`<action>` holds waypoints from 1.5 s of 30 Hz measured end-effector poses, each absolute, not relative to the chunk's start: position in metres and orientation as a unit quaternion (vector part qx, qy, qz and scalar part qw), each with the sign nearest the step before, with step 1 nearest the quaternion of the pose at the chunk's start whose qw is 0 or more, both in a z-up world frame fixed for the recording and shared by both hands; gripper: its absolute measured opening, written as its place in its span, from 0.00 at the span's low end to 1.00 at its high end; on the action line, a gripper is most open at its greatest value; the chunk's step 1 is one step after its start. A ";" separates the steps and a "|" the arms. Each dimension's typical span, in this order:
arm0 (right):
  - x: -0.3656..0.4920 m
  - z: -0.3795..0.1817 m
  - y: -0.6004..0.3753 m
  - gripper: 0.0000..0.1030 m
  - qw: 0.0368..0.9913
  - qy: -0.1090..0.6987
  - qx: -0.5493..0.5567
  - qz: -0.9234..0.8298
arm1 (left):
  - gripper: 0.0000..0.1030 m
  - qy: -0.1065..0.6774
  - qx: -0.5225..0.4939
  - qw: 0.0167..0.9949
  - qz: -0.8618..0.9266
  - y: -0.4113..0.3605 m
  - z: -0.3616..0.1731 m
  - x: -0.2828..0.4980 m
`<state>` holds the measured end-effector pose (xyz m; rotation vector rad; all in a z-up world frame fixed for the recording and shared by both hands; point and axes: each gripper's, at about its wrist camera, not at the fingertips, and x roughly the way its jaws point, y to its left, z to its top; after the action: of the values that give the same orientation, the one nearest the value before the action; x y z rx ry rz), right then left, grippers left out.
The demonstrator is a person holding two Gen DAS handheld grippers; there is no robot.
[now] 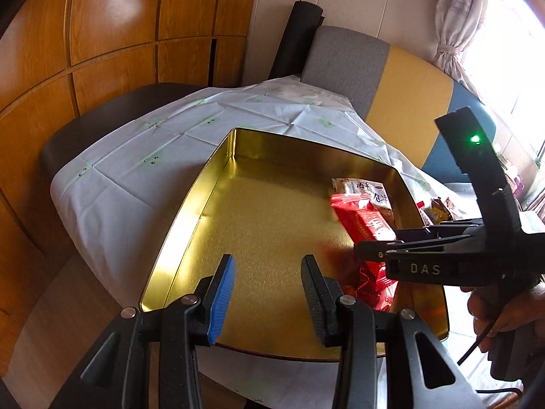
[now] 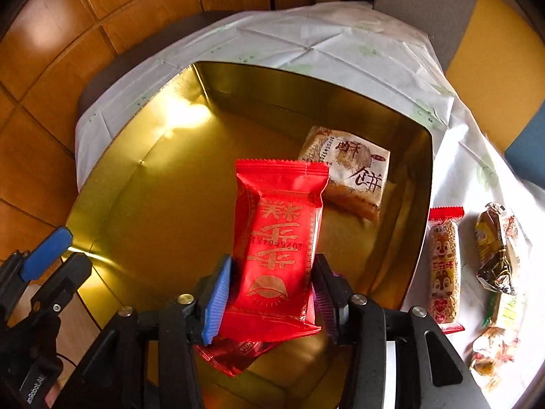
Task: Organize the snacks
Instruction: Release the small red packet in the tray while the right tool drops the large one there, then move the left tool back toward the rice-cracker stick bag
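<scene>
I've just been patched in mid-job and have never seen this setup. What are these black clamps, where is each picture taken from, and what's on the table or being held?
There is no robot: a person holds a two-finger clamp in each hand, each with a camera looking along its fingers. The left-hand view shows the left gripper, open and empty, over the gold rectangular metal tin. The right-hand view shows the right gripper with a red foil snack packet between its fingers, above the tin; whether they pinch it is unclear. A white biscuit packet lies in the tin. More wrapped snacks lie beside it on the white tablecloth.
</scene>
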<state>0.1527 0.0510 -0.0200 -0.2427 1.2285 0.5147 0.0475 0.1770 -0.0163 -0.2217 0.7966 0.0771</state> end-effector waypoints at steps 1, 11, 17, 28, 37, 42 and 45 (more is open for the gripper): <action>0.152 -0.018 0.049 0.51 0.780 0.567 -0.109 0.240 | 0.39 0.387 -0.107 0.915 0.038 0.177 -0.016 0.047; 0.131 -0.004 0.040 0.65 0.806 0.528 -0.120 0.240 | 0.39 0.387 -0.093 0.917 0.033 0.168 -0.018 0.045; 0.110 0.018 0.009 0.65 0.835 0.482 -0.101 0.246 | 0.39 0.384 -0.082 0.919 0.030 0.162 -0.015 0.043; 0.084 0.041 -0.084 0.65 0.872 0.445 -0.057 0.196 | 0.39 0.379 -0.050 0.924 0.013 0.139 -0.009 0.036; 0.077 0.031 -0.156 0.65 0.875 0.463 -0.061 0.128 | 0.39 0.383 -0.028 0.923 -0.003 0.119 -0.008 0.033; 0.074 0.028 -0.198 0.65 0.876 0.471 -0.059 0.089 | 0.39 0.388 -0.016 0.921 -0.011 0.109 -0.007 0.034; 0.075 0.026 -0.223 0.65 0.875 0.475 -0.062 0.064 | 0.39 0.390 -0.011 0.920 -0.018 0.103 -0.007 0.035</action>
<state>0.0746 -0.2227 0.0263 -0.1289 0.9924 0.1345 0.0349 0.1027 -0.0067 -0.0230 0.8022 -0.0360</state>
